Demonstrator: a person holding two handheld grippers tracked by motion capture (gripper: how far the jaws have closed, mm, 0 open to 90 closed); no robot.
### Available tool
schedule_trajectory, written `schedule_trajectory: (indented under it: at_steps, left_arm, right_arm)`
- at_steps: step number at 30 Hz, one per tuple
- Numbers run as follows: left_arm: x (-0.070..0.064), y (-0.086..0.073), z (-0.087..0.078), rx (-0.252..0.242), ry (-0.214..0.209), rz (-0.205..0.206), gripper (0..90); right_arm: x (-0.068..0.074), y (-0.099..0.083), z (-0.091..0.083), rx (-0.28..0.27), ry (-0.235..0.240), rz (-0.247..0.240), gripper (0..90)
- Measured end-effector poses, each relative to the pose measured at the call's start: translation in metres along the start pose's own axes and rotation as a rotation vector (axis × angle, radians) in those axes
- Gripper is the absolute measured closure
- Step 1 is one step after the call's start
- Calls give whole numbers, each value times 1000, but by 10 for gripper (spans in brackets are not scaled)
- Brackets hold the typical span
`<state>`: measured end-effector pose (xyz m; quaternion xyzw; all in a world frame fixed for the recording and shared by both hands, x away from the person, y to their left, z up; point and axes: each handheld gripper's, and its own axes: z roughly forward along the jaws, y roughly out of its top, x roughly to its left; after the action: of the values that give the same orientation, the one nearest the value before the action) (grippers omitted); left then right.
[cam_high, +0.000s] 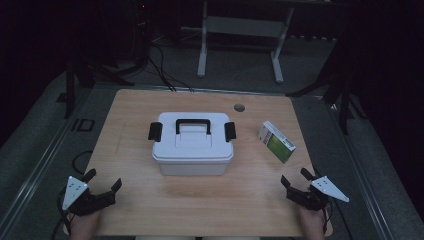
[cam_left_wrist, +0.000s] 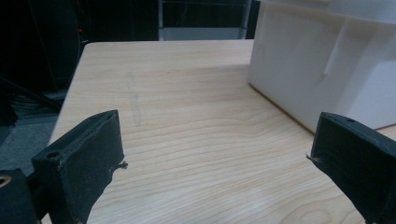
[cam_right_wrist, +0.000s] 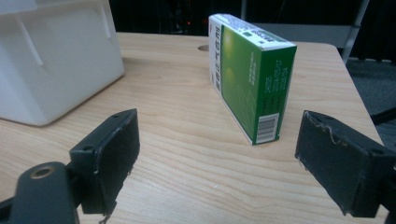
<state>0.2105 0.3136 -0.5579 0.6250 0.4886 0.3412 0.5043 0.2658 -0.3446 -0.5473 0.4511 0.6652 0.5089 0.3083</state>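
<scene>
Your left gripper (cam_high: 104, 181) and right gripper (cam_high: 296, 178) both sit spread wide, holding nothing, at the near table (cam_high: 130, 107) corners. White storage bin (cam_high: 192, 142) centre, lid latched. The right gripper view adds the green carton (cam_right_wrist: 252, 74) standing on edge, barcode visible, print too small to read.

Two black claws, left (cam_high: 102, 184) and right (cam_high: 295, 177), each topped with a grey three-cornered plate and trailing a dark cable. Thick, flat-faced black jaws, edges frayed, a round brass-ringed hole near each base. Bare hands, no sleeves.
</scene>
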Motion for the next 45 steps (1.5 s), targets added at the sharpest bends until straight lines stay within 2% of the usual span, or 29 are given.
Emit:
schedule_trajectory:
  at_steps: [2, 3, 5, 8, 9, 11, 12, 13, 16, 20, 22, 23, 24, 26, 27, 28, 29, 30, 32, 33, 34, 35, 36, 38, 39, 41, 42, 43, 45]
  left_arm:
    - [4, 0, -1, 0, -2, -22, 24]
    - [8, 1, -2, -4, -15, -47, 25]
    - [8, 1, -2, -9, -9, -52, 25]
    - [9, 4, -3, -8, -23, -50, 26]
    - [9, 6, -4, -9, -40, -60, 34]
    - [9, 9, -4, -19, -47, -69, 48]
    - [8, 10, -3, -13, -50, -63, 61]
    - [8, 12, -2, -9, -46, -45, 61]
    - [6, 13, 2, 14, -67, -18, 133]
    - [3, 16, 12, 52, -97, -13, 166]
    - [2, 17, 14, 61, -109, -13, 206]
    - [1, 18, 16, 68, -101, -4, 206]
    - [0, 18, 18, 76, -112, 1, 207]
    - [-2, 19, 22, 94, -115, 9, 294]
    - [-3, 20, 24, 101, -131, 3, 294]
    - [-4, 21, 26, 104, -131, 2, 369]
    - [-4, 22, 29, 113, -150, -1, 369]
    - [-5, 22, 31, 121, -152, -2, 435]
    - [-7, 23, 36, 140, -163, 5, 513]
    - [-8, 24, 39, 150, -168, 10, 513]
    - [-10, 25, 41, 160, -162, 16, 554]
    - [-12, 26, 44, 171, -175, 19, 554]
    - [-13, 27, 46, 172, -170, 27, 587]
    - [-17, 30, 54, 189, -176, 31, 668]
    - [-17, 30, 54, 189, -176, 31, 703]
    - [-19, 32, 60, 207, -209, 31, 731]
    - [-20, 33, 63, 215, -209, 42, 738]
    - [-22, 34, 66, 225, -222, 35, 772]
    - [-24, 35, 72, 232, -227, 38, 773]
  right_arm:
    - [0, 0, 1, 9, 7, 3, 134]
    - [0, 1, 1, 11, 14, 5, 134]
    - [1, 1, 0, 12, 17, 0, 152]
    - [4, 2, 0, 25, 27, -14, 153]
    - [5, 2, 1, 33, 40, -9, 171]
    - [8, 3, 3, 50, 70, 1, 194]
    - [11, 4, 6, 69, 90, -6, 214]
    - [11, 4, 6, 69, 90, -6, 214]
    - [17, 9, 9, 72, 95, -36, 280]
    - [22, 21, 15, 56, 131, -44, 424]
    - [25, 25, 19, 56, 133, -53, 457]
    - [25, 25, 19, 56, 133, -53, 457]
    - [26, 27, 20, 53, 142, -54, 489]
    - [30, 30, 26, 49, 138, -71, 543]
    - [30, 30, 26, 49, 138, -71, 543]
    - [32, 32, 30, 55, 140, -79, 586]
    - [32, 32, 30, 55, 140, -79, 586]
    - [35, 34, 34, 62, 149, -90, 622]
    - [38, 35, 39, 75, 159, -106, 682]
    - [38, 35, 39, 75, 159, -106, 682]
    - [41, 36, 43, 84, 163, -120, 743]
    - [41, 36, 43, 84, 163, -120, 743]
    - [43, 36, 45, 90, 169, -124, 775]
    - [48, 37, 51, 100, 182, -147, 883]
    - [50, 37, 53, 99, 185, -155, 895]
    - [52, 38, 56, 102, 185, -155, 896]
    - [56, 39, 61, 104, 192, -159, 898]
    - [58, 39, 64, 105, 192, -165, 898]
    - [61, 40, 67, 108, 195, -170, 898]
